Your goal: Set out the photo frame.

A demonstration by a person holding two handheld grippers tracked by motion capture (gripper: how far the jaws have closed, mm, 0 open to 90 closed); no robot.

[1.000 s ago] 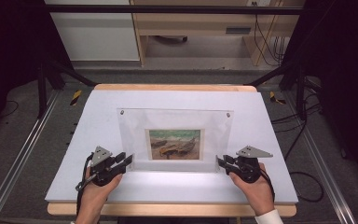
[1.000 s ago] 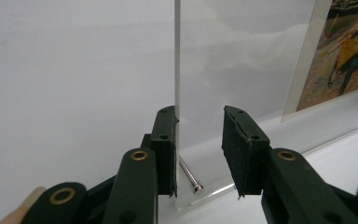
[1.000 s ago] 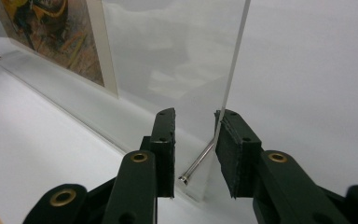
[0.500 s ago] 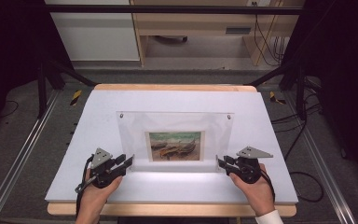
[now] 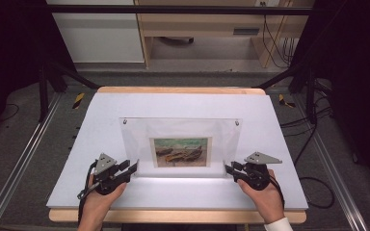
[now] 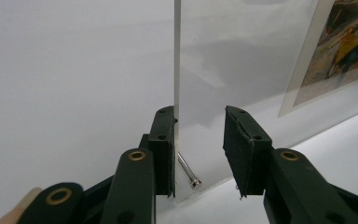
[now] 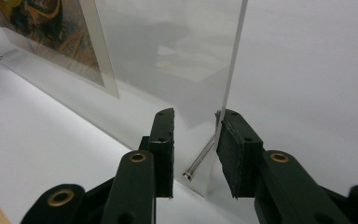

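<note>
Acrylic frame upright on table.
Your left gripper and right gripper straddled its lower corners, jaws parted.

Your left hand comes in low, holding the left gripper with its jaws parted and angled inward to your right. Your right hand mirrors it (white cuff at the wrist), the right gripper pointing inward to your left, jaws likewise apart.
</note>
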